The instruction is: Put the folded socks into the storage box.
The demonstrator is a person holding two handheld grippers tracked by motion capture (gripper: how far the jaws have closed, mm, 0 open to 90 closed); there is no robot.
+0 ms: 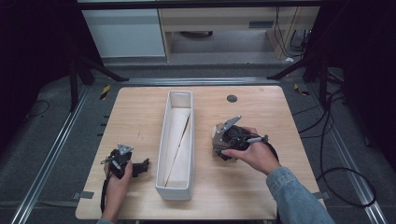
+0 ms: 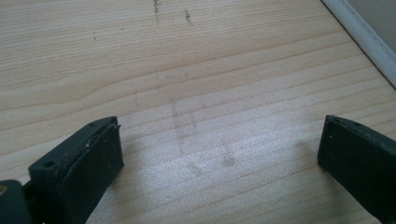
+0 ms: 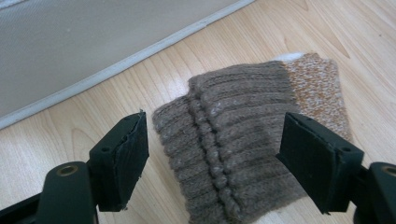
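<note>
Two grippers in play, both with jaws apart and nothing clamped. Right gripper [image 3: 212,156] hovers low over a folded brown ribbed knit piece [image 3: 238,140], likely a sock or cuff, with an orange-speckled part [image 3: 317,88] at its far end; the knit lies flat on the table [image 1: 243,186], right of the white tray. Key relation: the knit sits directly ahead of and below the right jaws, between them in the right gripper view but not pinched, its long axis running away from the camera, roughly along the jaw line, so the jaws straddle its width. Judged next move: drop a little and close across the ribbing; risk is catching only the top layer of the fold. High view puts the right gripper [image 1: 227,136] over the knit [image 1: 217,144], with the right hand [image 1: 254,154] behind it. Left gripper [image 1: 122,161] rests well apart on the other side of the tray, near the table's left front, jaws wide over bare wood [image 2: 210,93], tray edge [image 2: 364,39] in the corner of its view; right hand is clearly the nearer one. Long white rectangular tray [image 1: 161,154] stands mid-table, long axis front to back, a pale folded liner or sheet [image 1: 180,140] inside. Surface is light wood-grain with faint scuffs, small dark disc [image 1: 232,98] at the far edge. Beyond: grey floor, metal rails, black frame legs, cables, pale cabinets.
</note>
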